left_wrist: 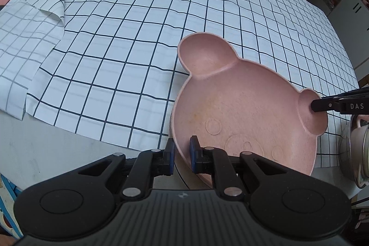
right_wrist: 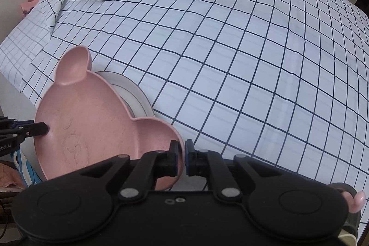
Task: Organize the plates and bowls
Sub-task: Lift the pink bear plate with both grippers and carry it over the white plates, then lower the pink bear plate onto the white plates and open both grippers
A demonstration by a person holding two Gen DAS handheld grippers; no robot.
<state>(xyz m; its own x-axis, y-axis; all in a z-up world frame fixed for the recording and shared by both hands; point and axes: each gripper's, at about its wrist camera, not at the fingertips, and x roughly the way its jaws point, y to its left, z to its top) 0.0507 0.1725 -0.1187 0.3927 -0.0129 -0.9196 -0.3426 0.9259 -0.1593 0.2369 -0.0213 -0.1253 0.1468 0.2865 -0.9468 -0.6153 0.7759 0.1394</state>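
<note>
Pink plate (left_wrist: 242,112): bear-shaped, over a white plate (right_wrist: 136,96) near the table's front edge.
Your left gripper (left_wrist: 182,153): clamped on its rim.
Your right gripper (right_wrist: 182,158): pinching its ear.

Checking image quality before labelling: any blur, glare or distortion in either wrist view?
Left wrist: sharp, soft even light, grid tablecloth bowed by fisheye, no glare on the pink bear plate. Right wrist: equally sharp, same curvature, dark corner vignette, soft shadow beneath the plate.
</note>
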